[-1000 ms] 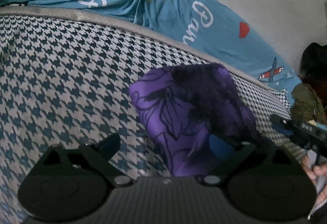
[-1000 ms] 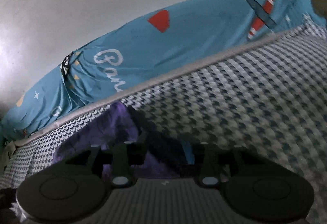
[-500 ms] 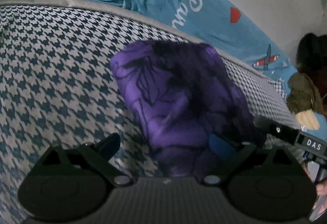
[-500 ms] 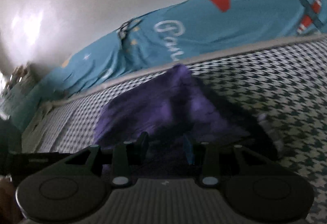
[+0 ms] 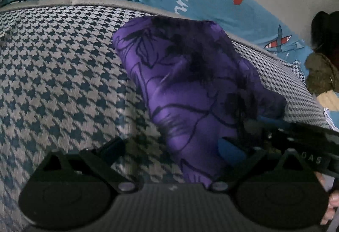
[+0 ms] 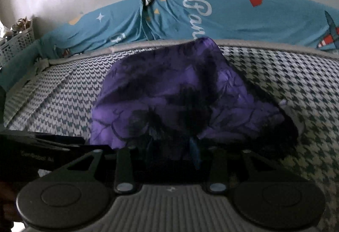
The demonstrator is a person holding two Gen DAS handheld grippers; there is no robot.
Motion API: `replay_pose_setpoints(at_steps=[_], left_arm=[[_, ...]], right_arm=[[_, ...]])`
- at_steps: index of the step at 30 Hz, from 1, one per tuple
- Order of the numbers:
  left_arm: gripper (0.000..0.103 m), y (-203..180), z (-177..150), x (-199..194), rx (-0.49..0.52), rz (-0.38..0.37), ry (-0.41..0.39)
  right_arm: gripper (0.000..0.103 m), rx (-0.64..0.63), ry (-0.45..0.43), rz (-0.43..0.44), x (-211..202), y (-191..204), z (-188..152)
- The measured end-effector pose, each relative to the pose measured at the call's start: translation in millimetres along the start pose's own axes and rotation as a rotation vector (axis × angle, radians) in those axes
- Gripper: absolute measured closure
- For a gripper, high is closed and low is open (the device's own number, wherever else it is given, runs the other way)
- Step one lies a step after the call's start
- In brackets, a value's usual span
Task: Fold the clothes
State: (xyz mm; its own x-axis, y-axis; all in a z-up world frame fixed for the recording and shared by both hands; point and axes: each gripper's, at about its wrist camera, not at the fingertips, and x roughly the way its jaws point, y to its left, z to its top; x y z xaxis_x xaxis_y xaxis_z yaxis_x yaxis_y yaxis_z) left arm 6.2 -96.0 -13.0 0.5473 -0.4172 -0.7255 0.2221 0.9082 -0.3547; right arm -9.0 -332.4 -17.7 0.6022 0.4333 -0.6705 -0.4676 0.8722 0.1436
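Purple garment [image 6: 169, 94] bunched, unfolded (most work left); right gripper [image 6: 172, 147] pinches its 6 o'clock hem; left gripper [image 5: 171, 147] gapes wide.

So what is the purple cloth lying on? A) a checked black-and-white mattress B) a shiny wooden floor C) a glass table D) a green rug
A: the purple cloth lies on the mattress, whose black-and-white checked pattern shows all around it in both views.
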Motion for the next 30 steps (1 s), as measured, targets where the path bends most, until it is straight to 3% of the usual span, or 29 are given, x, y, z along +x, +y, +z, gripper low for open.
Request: replay_pose_setpoints(at_steps=[4,7,13,19,25,30], left_arm=[[0.003,-3.1,-5.5,-2.8,0.007,0.012,0.000],[0.003,-4.3,-6.5,-6.0,0.013,0.009,0.006],[0.003,19.3,1.2,-20.2,-0.094,-0.077,-0.022],[0.003,44.5,20.6,-23.4,-0.139,-0.042,-0.087],[0.003,66.1,39.3,-6.3,-0.195,0.003,-0.107],[0.003,70.7,52.2,13.4,-0.208,-0.015,-0.102]], right_arm=[[0.065,-0.003,0.022,-0.035,1.0,2.9,-7.0],[0.065,0.063,0.080,-0.036,0.2,-3.0,-16.3],[0.067,0.040,0.089,-0.069,-9.6,0.5,-27.5],[0.067,0.077,-0.024,-0.042,-33.5,4.9,-20.9],[0.067,0.008,-0.133,0.089,-38.4,32.3,-14.5],[0.067,-0.086,-0.116,0.113,-15.7,61.5,-11.7]])
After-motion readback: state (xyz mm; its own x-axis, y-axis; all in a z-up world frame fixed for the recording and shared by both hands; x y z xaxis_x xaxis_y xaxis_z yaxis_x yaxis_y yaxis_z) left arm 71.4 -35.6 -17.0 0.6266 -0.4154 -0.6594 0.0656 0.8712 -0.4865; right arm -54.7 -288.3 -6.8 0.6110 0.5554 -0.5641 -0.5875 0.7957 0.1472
